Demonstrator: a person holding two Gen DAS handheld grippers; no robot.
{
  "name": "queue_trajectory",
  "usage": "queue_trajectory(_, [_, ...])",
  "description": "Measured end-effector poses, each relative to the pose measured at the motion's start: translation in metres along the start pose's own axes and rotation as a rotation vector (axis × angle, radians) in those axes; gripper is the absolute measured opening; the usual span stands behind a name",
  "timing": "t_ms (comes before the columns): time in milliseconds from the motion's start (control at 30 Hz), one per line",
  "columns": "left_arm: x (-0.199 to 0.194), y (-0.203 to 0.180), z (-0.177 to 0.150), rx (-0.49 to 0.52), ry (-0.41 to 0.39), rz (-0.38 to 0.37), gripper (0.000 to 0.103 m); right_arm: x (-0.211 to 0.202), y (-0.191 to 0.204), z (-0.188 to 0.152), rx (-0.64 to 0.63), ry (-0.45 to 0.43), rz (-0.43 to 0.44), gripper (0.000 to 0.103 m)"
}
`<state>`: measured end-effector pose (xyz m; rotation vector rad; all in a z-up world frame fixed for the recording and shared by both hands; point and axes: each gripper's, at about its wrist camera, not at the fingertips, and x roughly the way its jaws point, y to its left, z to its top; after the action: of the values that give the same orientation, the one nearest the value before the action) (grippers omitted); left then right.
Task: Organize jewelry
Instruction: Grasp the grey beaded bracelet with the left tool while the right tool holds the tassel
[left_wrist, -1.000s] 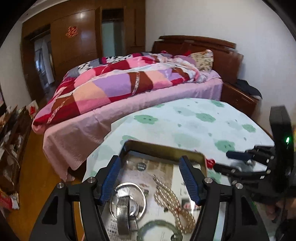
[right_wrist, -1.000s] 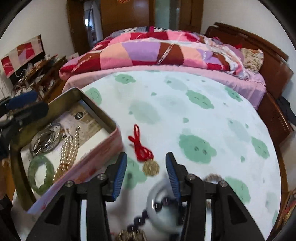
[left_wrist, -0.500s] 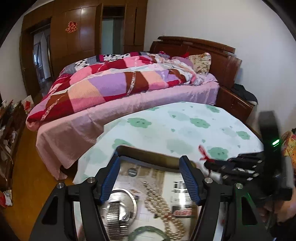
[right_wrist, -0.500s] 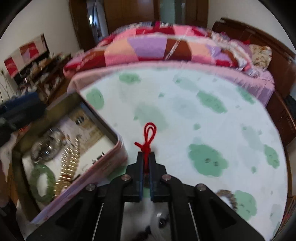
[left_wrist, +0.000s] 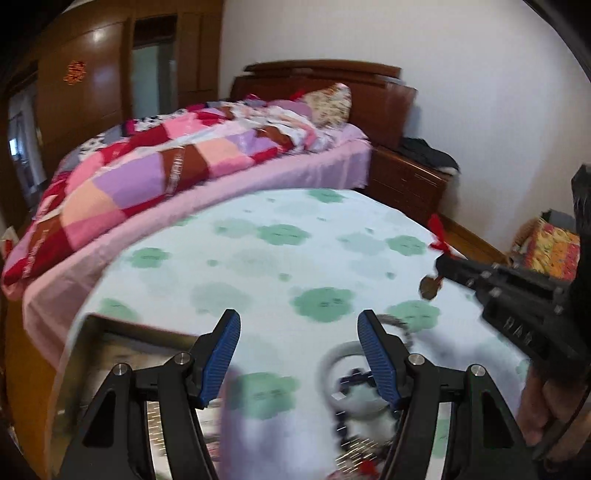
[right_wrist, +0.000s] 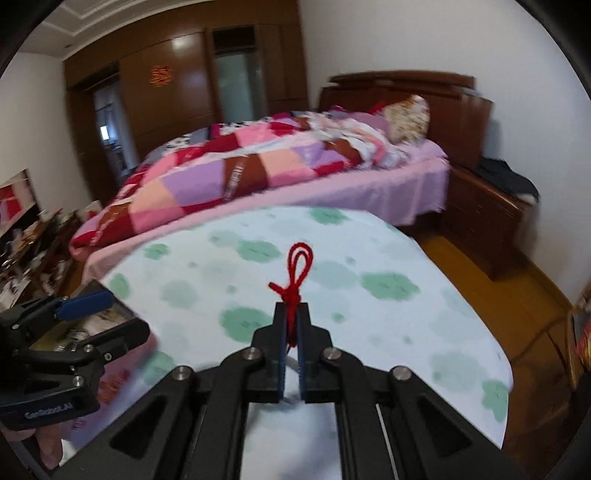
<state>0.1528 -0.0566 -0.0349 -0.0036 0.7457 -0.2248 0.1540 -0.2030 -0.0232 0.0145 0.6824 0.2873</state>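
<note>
Red knotted cord (right_wrist: 292, 291) with its round brass pendant (left_wrist: 429, 286) is pinched in my right gripper (right_wrist: 291, 310), lifted above the green-flowered tablecloth (right_wrist: 388, 332); my left gripper (left_wrist: 299, 354) stands spread, empty.

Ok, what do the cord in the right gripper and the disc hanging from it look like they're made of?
Red cord: twisted yarn or thread, matte, knotted with a loop, pinched in the shut right gripper. Disc: probably metal, dull brass-gold colour, though blurred. It dangles clear above the tablecloth.
</note>
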Motion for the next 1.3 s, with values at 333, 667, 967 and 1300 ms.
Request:
queue_trajectory(333, [0.054, -0.051, -0.004, 0.104, 0.153, -0.089, 0.056, 0.010, -0.026, -0.028, 0.058, 0.023, -0.080, 0.007])
queue_trajectory(667, [0.074, -0.062, -0.008, 0.129, 0.235, -0.135, 0.007, 0.003, -0.026, -0.033, 0.053, -0.019, -0.106, 0.006])
queue_trajectory(967, [0.046, -0.061, -0.003, 0.096, 0.118, -0.143, 0.007, -0.005, -0.023, -0.036, 0.039, -0.068, -0.123, 0.007])
queue_trajectory(1300, [0.001, -0.050, -0.003, 0.044, -0.007, -0.117, 0.007, -0.008, -0.020, -0.035, 0.031, -0.084, -0.092, 0.007])
